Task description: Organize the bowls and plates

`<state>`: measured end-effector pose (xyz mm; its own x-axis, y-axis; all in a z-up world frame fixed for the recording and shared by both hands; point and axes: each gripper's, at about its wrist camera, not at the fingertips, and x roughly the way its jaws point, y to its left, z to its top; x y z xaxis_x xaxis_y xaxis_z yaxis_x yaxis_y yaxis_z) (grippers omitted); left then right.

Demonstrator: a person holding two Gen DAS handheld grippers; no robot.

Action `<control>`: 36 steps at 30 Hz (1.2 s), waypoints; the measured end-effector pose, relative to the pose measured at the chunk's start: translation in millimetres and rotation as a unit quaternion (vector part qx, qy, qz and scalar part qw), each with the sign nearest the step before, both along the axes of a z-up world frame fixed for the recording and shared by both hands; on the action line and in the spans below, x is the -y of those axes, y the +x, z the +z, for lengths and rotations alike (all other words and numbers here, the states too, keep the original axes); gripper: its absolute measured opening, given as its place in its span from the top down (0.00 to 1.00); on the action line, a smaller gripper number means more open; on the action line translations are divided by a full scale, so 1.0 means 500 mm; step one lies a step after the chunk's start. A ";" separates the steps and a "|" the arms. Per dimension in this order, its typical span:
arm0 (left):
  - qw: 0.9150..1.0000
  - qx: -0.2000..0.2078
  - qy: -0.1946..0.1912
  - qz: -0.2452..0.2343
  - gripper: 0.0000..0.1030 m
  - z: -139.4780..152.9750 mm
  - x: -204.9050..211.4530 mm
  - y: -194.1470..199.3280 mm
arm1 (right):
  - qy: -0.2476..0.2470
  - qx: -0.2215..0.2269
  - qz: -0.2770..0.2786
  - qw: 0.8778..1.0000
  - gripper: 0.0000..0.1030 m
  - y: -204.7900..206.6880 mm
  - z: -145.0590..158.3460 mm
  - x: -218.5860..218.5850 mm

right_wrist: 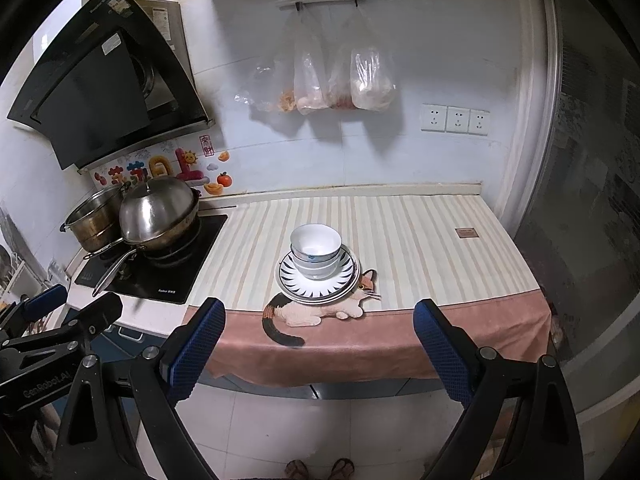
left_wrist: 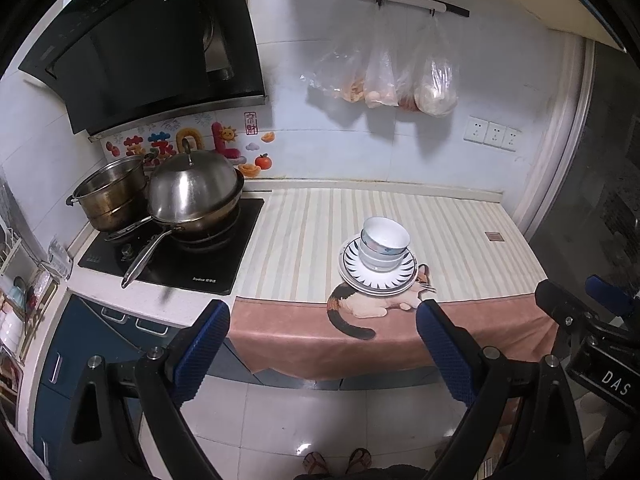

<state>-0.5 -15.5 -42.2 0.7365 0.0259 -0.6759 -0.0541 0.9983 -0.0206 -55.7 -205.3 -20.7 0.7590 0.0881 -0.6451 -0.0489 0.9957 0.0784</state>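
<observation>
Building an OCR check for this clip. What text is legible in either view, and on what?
"DAS": white letters on the right gripper body, left wrist view.
"CenRobot.AI": left gripper body, right wrist view.
Cooktop front brand: too small to read.
Range hood labels: blurred.
Red wall seal and wall decal characters: not clearly legible.

Both views are evenly but rather dimly lit, with a cool bluish cast on the wall. The hanging plastic bags (right_wrist: 340, 80) throw soft shadows down and to the left of themselves on that wall, so light falls from above right. The steel wok lid (left_wrist: 192, 188) carries bright glare, and the floor tile (left_wrist: 304, 448) shows a small reflection. Fisheye bending curves the counter (right_wrist: 420, 232) edge, and black vignette fills the corners. Detail stays fairly sharp centrally, softer outward.
</observation>
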 end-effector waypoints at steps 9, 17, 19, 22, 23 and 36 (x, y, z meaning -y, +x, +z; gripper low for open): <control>1.000 0.002 -0.002 -0.005 0.07 0.008 0.018 -0.007 | 0.000 0.005 -0.012 1.000 0.06 -0.009 0.003 0.017; 1.000 0.007 -0.002 -0.006 0.07 0.017 0.028 -0.009 | -0.001 0.010 -0.016 1.000 0.05 -0.016 0.007 0.031; 1.000 0.006 -0.004 -0.006 0.07 0.016 0.028 -0.009 | -0.001 0.011 -0.016 1.000 0.05 -0.017 0.008 0.035; 1.000 0.007 -0.006 -0.007 0.07 0.016 0.030 -0.006 | -0.002 0.007 -0.017 1.000 0.05 -0.018 0.007 0.037; 1.000 0.007 -0.006 -0.008 0.07 0.017 0.031 -0.005 | -0.002 0.007 -0.018 1.000 0.05 -0.021 0.008 0.038; 1.000 0.008 -0.007 -0.010 0.07 0.017 0.031 0.004 | 0.000 0.001 -0.016 1.000 0.05 -0.022 0.001 0.050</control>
<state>1.4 -31.0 -33.6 0.7478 0.0024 -0.6640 -0.0344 0.9988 -0.0352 -66.7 -230.2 -20.0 0.7627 0.0645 -0.6435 -0.0179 0.9967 0.0787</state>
